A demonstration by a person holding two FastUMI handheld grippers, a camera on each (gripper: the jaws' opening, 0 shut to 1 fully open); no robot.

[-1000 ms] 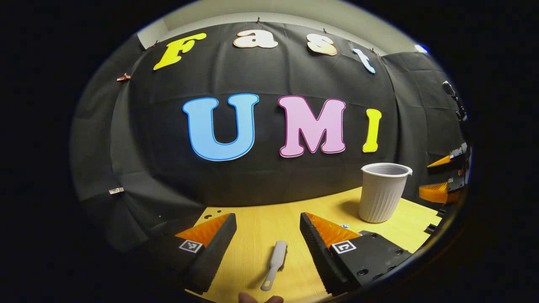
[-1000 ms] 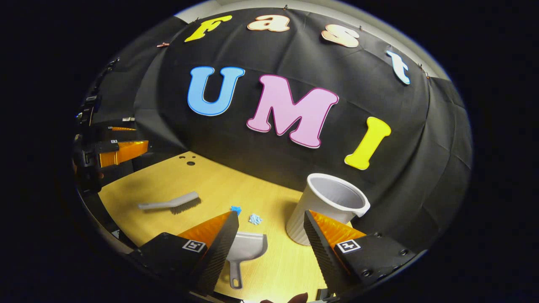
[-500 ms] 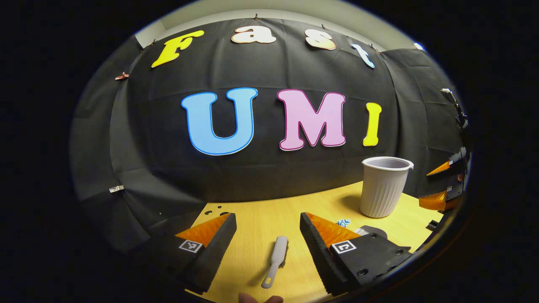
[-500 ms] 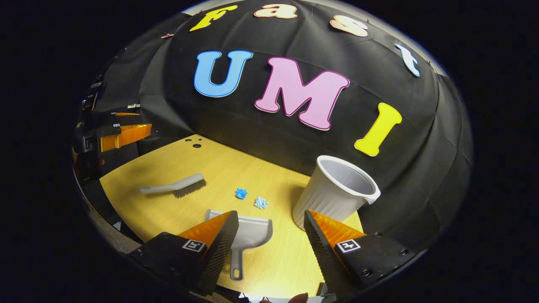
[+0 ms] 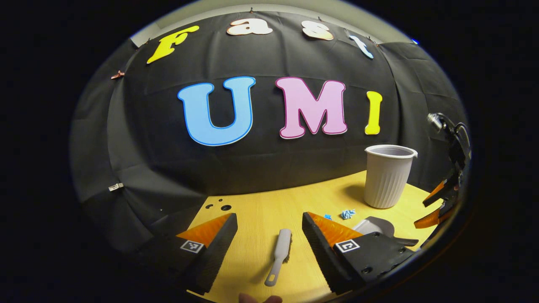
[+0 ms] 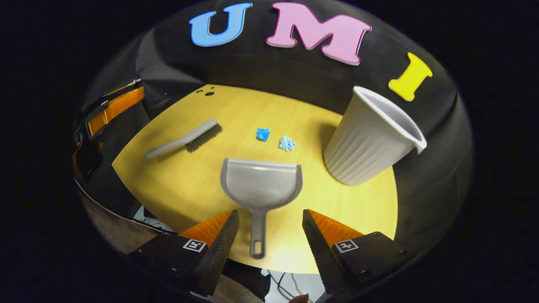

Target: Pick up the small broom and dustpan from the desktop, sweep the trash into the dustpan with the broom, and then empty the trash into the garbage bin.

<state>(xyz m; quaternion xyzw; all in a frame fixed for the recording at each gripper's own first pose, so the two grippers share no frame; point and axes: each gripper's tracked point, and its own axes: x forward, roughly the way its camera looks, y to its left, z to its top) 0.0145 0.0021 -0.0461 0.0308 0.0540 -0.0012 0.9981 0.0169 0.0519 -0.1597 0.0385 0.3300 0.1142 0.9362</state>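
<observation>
Jaws apart on both grippers, nothing between the fingers of either. Left gripper (image 5: 269, 240) hangs over the near edge of the yellow wood-grain bench (image 5: 269, 206), w/ the small grey broom (image 5: 279, 256) lying flat on the bench betw. its fingers but not touched; broom handle points toward the camera, its end w/ a hang hole nearest, head farther off.

Right gripper (image 6: 269, 235) is above the bench, looking down. Grey dustpan (image 6: 261, 185) lies flat just ahead of it, mouth facing away toward the wall, handle running back toward the camera and ending betw. the two fingers, apart from both. Two bits of trash sit just beyond the pan's mouth: a darker blue crumpled scrap (image 6: 262, 134) and a paler blue scrap (image 6: 287, 143), near each other, not touching the pan.

Pale ribbed garbage bin (image 6: 370, 141), cup-shaped, stands upright on the bench to the right of the pan and scraps, open at top; inside can't be made out. In right gripper view the broom lies well left of the pan, bristles down, handle pointing left toward the left gripper at the bench's left edge. In left gripper view the bin stands at the right, scraps and part of the dustpan near its base, right gripper at far right edge.
</observation>
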